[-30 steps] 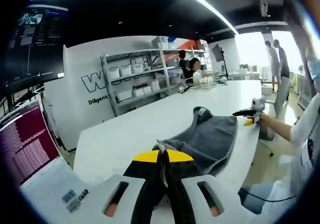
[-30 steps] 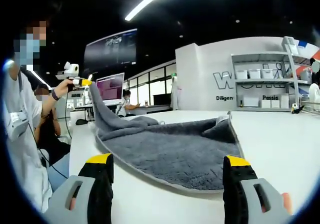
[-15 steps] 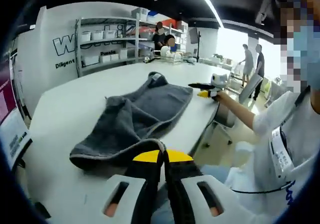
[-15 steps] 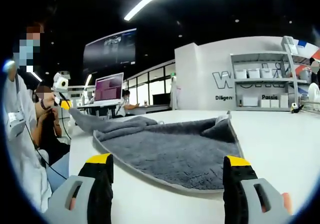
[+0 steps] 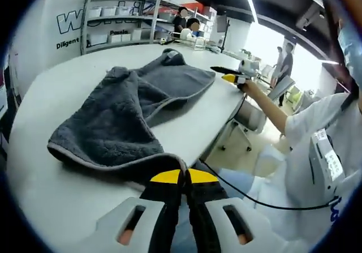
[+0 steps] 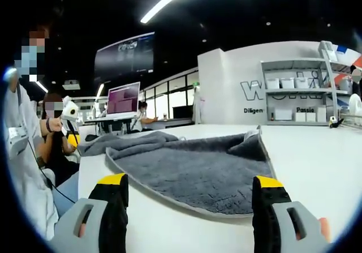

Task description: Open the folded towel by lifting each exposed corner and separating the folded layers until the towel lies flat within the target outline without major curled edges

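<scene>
On the white table [image 6: 339, 168], left hand-held gripper [image 5: 185, 180] pinches the grey towel's [image 5: 107, 131] edge; right hand-held gripper [image 6: 189, 193] spread.

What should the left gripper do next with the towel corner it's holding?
Probably lower the corner onto the white table and let go: the left gripper is shut on the grey towel edge, held past the table's edge, and this layer looks opened out.

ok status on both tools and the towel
Left tool shut on grey fleece towel corner. Right tool open, apart from it. Towel part unfolded on white table.
</scene>
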Action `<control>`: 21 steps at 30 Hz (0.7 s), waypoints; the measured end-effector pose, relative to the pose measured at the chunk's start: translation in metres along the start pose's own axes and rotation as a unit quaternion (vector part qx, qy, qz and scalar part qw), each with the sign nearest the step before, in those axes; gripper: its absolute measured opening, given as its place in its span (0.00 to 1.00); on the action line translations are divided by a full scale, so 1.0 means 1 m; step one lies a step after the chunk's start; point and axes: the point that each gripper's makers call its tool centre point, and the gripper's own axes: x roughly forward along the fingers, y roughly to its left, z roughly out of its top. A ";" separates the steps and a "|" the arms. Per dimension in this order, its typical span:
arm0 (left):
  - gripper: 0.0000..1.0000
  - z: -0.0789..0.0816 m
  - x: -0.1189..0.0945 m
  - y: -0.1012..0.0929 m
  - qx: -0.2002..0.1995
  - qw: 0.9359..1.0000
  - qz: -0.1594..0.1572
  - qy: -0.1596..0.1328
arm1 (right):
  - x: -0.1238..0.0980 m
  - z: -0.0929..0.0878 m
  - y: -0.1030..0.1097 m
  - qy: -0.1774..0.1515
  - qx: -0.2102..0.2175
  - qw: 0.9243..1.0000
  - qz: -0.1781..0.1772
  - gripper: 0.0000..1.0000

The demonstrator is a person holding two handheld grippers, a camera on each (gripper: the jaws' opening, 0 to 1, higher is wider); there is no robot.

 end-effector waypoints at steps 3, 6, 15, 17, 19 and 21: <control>0.03 -0.001 0.000 -0.001 0.002 1.000 -0.001 0.004 | 0.000 0.000 0.001 0.000 -0.001 1.000 0.001 0.92; 0.03 0.000 -0.002 -0.003 0.005 1.000 -0.001 0.004 | 0.001 0.000 0.003 0.000 -0.001 1.000 0.002 0.92; 0.18 0.006 -0.019 -0.007 0.019 1.000 -0.007 0.004 | 0.000 0.000 0.004 -0.001 -0.001 1.000 0.004 0.92; 0.21 0.011 -0.026 -0.007 -0.002 1.000 -0.015 -0.007 | 0.000 0.000 0.004 0.000 -0.001 1.000 0.003 0.92; 0.23 0.014 -0.034 -0.008 -0.017 1.000 -0.021 -0.016 | 0.000 0.000 0.004 0.000 0.000 1.000 0.004 0.92; 0.25 0.017 -0.043 -0.008 -0.022 0.999 -0.020 -0.028 | 0.000 -0.001 0.004 0.000 0.000 1.000 0.003 0.92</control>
